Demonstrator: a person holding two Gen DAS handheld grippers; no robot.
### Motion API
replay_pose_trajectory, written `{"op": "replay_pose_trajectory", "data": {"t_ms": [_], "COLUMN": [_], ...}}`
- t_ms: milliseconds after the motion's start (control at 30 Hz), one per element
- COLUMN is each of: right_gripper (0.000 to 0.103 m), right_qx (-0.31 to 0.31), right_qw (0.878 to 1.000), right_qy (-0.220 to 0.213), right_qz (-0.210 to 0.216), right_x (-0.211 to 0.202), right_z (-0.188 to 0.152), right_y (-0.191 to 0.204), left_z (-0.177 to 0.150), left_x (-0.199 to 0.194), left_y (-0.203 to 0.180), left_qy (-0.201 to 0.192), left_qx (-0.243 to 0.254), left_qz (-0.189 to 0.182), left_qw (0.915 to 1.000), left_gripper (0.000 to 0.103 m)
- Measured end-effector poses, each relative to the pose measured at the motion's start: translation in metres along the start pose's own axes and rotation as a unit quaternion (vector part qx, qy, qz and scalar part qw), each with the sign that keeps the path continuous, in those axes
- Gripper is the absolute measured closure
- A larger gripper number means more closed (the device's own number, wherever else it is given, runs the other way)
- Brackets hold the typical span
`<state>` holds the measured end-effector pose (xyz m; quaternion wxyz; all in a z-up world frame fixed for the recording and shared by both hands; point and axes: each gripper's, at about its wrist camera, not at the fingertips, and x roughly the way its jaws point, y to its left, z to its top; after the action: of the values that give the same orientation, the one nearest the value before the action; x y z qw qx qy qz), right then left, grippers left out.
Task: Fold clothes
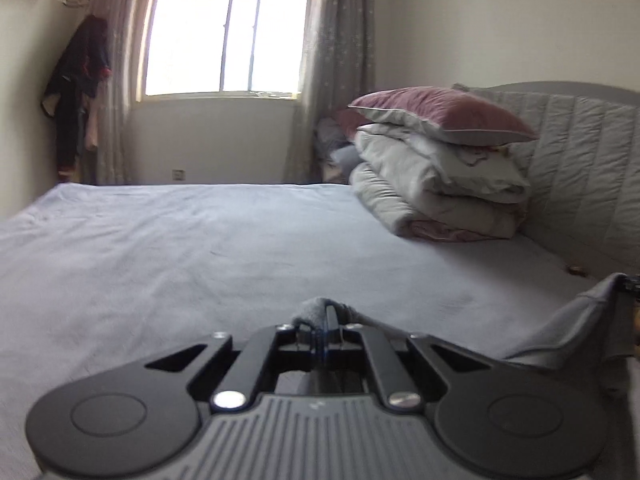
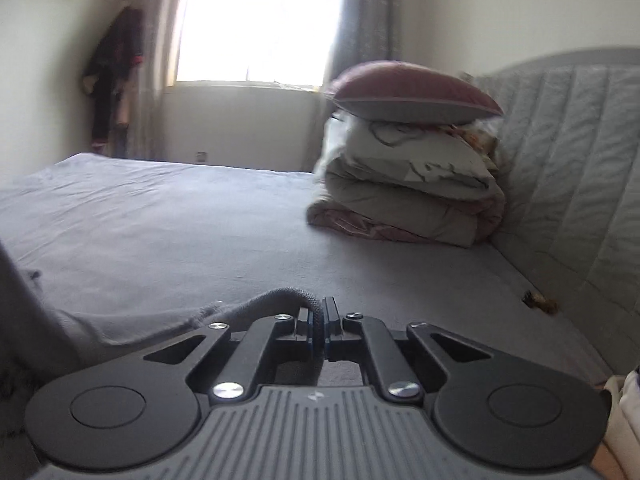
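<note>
A grey garment [image 1: 580,328] is held up between both grippers above the bed. My left gripper [image 1: 326,316] is shut on a bunched grey edge of the garment, which pokes out over its fingertips. The cloth runs off to the right and rises at the frame's right edge. In the right wrist view my right gripper [image 2: 322,312] is shut on a thick rolled hem of the same garment [image 2: 132,320], which trails away to the left and down. Most of the garment hangs below both cameras, out of sight.
A bed [image 1: 180,248] with a pale blue-grey sheet spreads ahead. Folded quilts [image 1: 436,192] topped by a pink pillow [image 1: 444,114] sit at the right by the padded headboard [image 1: 584,168]. A window [image 1: 228,32], curtains and hanging dark clothes [image 1: 78,92] lie beyond. A small brown object [image 2: 540,301] lies near the headboard.
</note>
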<state>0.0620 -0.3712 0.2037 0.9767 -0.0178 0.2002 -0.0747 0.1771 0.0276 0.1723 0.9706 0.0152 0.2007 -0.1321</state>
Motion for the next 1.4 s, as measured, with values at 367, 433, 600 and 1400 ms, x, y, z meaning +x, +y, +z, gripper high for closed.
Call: {"op": "replay_pose_trajectory", "data": {"t_ms": [367, 433, 600, 1400], "right_gripper": [0.080, 0.059, 0.046, 0.077], "right_qx": [0.105, 0.099, 0.110, 0.150], "right_qw": [0.986, 0.988, 0.985, 0.938], "right_qy": [0.121, 0.115, 0.113, 0.241], "right_qz": [-0.043, -0.011, 0.063, 0.198], "right_x": [0.016, -0.010, -0.078, -0.177], "right_z": [-0.062, -0.055, -0.048, -0.184], "right_y": [-0.021, -0.012, 0.010, 0.059], "left_z": [-0.067, -0.076, -0.121, -0.206], "left_x": [0.010, -0.023, -0.102, -0.171], "left_y": [0.034, 0.038, 0.014, -0.032], "left_qy": [0.135, 0.136, 0.155, 0.162], "left_qx": [-0.113, -0.138, -0.119, 0.035], "left_qz": [0.060, 0.035, -0.024, -0.069], "left_qw": [0.9825, 0.9804, 0.9804, 0.9838], "left_gripper": [0.063, 0.056, 0.039, 0.065]}}
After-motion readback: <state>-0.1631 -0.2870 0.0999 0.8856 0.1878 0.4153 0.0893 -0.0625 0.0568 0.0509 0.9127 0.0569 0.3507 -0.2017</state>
